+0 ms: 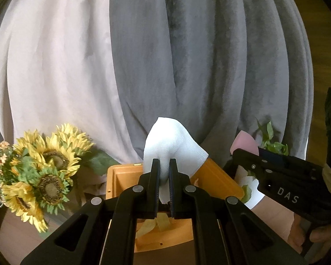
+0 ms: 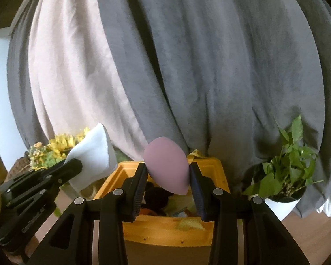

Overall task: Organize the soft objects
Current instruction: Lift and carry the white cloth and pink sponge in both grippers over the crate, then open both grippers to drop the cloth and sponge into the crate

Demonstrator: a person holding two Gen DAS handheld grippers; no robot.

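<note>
Left wrist: the left gripper [image 1: 164, 177] pinches a white sock [image 1: 174, 145] directly above the orange bin [image 1: 218, 176]. Right wrist: the right gripper [image 2: 168, 176] clamps a pink sponge [image 2: 166, 167], tip down, over the bin.

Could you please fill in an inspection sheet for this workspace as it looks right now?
Surface: brown top, glimpsed only at the lower edges.
Job's things: white sock and pink egg-shaped sponge, both held above the yellow bin; the bin already holds dark and yellowish items.
Clutter: nothing seen.
Grippers: left tongs shut on the white sock; right tongs shut on the pink egg-shaped sponge.
Cables: nothing seen.
Surroundings: grey curtain and pale curtain behind; sunflower bouquet to the left; potted green plant to the right.
</note>
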